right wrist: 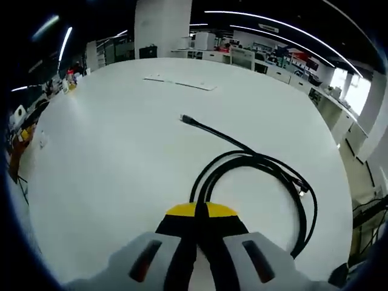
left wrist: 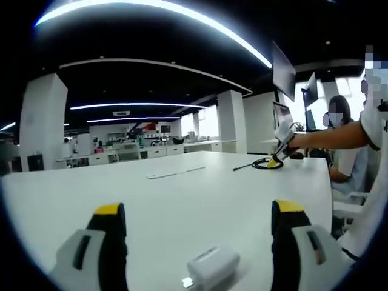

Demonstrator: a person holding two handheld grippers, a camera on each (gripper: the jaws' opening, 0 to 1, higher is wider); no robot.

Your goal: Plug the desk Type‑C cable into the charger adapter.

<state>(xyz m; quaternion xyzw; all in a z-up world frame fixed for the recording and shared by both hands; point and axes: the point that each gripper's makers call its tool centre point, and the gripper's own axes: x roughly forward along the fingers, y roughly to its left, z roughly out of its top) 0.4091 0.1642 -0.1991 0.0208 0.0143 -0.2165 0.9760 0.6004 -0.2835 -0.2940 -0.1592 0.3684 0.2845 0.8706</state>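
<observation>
On the white table (left wrist: 182, 200), a white charger adapter (left wrist: 212, 267) lies low between the jaws of my left gripper (left wrist: 198, 209). That gripper is open, its yellow-tipped jaws wide apart and touching nothing. Far across the table, my right gripper (left wrist: 280, 153), held by a person's arm, is at a coiled black Type-C cable (left wrist: 265, 163). In the right gripper view, the right gripper (right wrist: 200, 212) is shut on two strands of the cable coil (right wrist: 267, 167). The cable's free plug end (right wrist: 185, 119) lies stretched out on the table (right wrist: 109, 157) ahead of the jaws.
A thin white strip (left wrist: 176, 173) (right wrist: 180, 83) lies flat near the table's middle. Dark monitors (left wrist: 283, 71) hang over the far right, where a seated person (left wrist: 342, 139) is. Desks and white pillars (left wrist: 42, 121) stand beyond the table's edge.
</observation>
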